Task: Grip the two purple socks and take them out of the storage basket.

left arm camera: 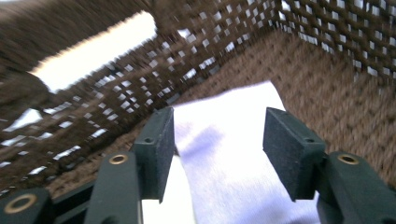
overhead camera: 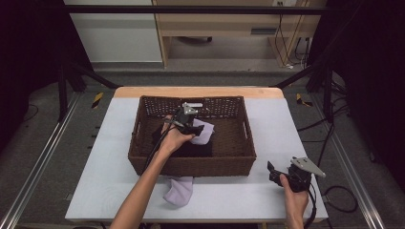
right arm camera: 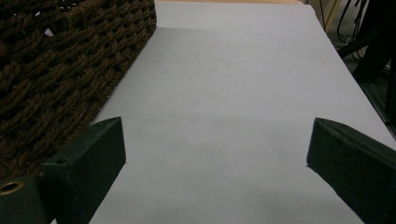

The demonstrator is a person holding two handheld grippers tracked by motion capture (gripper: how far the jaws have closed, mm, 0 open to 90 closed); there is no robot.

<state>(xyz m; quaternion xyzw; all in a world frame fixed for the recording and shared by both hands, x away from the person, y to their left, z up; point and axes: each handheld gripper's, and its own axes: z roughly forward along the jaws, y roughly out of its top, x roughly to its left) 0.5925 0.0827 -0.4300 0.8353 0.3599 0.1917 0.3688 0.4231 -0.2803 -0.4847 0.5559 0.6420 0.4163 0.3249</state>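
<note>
A second lavender cloth (overhead camera: 179, 190) lies on the surface (overhead camera: 95, 181) before the basket (overhead camera: 234, 164). Inside it, the left claw (left arm camera: 218, 151) gapes over a lavender cloth (left arm camera: 233, 154) lying lengthwise between its pads, ungripped. The right claw (right arm camera: 215, 163) rests wide open, empty, well apart.

A lab-like recording space — black metal frame (overhead camera: 71, 71), loose floor cables (overhead camera: 334, 195), a pale work table (overhead camera: 110, 157).
</note>
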